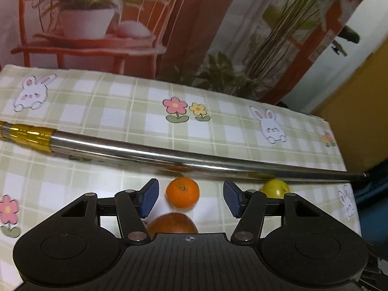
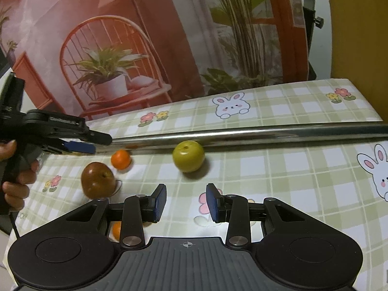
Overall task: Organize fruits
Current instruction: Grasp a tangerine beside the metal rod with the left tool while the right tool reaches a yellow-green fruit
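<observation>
A small orange [image 1: 182, 192] lies on the checked tablecloth between the open fingers of my left gripper [image 1: 190, 197], just beyond the blue pads. A brown-red fruit [image 1: 172, 224] sits closer in, partly hidden by the gripper body. A green-yellow fruit [image 1: 275, 188] lies to the right. In the right wrist view the green fruit [image 2: 188, 156] rests ahead of my open, empty right gripper [image 2: 186, 202]. The orange [image 2: 121, 159] and the brown-red fruit [image 2: 98, 179] lie to the left, under the left gripper [image 2: 80, 146]. Another orange piece [image 2: 117, 230] peeks out beneath the right gripper's linkage.
A long shiny metal rod [image 1: 169, 156] with a gold end lies across the table just behind the fruits, also the rod [image 2: 266, 132]. A printed backdrop with plants and a chair stands behind the table. A hand [image 2: 17, 184] holds the left gripper's handle.
</observation>
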Action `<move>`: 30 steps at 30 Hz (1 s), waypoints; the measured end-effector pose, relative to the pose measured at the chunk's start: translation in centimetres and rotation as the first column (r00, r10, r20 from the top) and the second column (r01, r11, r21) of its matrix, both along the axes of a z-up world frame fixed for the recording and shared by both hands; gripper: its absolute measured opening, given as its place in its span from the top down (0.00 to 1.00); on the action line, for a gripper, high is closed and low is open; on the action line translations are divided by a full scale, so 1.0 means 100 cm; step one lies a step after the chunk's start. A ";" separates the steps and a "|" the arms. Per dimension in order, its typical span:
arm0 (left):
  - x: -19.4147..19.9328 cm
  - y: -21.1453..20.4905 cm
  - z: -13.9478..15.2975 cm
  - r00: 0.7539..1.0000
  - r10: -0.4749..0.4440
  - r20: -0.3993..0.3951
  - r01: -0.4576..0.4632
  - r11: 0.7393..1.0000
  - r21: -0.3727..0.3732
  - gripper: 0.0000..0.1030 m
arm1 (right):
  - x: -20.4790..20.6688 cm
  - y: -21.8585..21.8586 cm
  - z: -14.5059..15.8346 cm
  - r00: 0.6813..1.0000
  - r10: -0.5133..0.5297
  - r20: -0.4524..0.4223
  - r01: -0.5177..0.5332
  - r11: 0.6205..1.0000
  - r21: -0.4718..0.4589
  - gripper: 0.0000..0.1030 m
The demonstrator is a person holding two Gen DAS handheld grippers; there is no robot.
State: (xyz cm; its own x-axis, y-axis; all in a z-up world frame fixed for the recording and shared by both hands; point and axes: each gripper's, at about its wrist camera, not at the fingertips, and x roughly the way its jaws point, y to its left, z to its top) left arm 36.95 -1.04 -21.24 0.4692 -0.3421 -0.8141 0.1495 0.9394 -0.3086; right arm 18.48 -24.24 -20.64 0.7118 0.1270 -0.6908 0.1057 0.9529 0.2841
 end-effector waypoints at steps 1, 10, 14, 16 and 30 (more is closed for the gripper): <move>0.005 -0.002 -0.004 1.000 -0.006 -0.012 0.006 1.000 0.004 0.41 | 0.002 -0.002 -0.002 1.000 -0.001 -0.003 0.001 1.000 0.000 0.67; 0.022 -0.010 -0.035 0.995 -0.041 -0.087 0.045 0.998 0.044 0.54 | 0.017 -0.006 -0.014 1.000 0.000 -0.020 0.000 1.000 0.011 0.67; 0.023 -0.009 -0.037 0.996 -0.045 -0.077 0.049 0.998 0.050 0.60 | 0.021 -0.006 -0.017 1.000 0.003 -0.026 -0.003 1.000 0.014 0.67; 0.022 -0.009 -0.036 0.996 -0.052 -0.069 0.055 0.997 0.054 0.61 | 0.023 -0.006 -0.019 1.000 0.005 -0.027 -0.005 1.000 0.014 0.67; -0.011 -0.005 0.007 0.992 -0.094 0.084 0.092 0.995 0.026 0.61 | 0.060 0.008 -0.028 0.997 0.061 0.054 -0.056 0.995 -0.087 0.51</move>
State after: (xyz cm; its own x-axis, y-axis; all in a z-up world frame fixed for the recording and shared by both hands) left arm 35.80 -1.57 -20.56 0.5039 -0.3695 -0.7807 0.2610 0.9268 -0.2702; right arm 24.47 -23.40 -23.47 0.7433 0.1122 -0.6595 0.0351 0.9780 0.2059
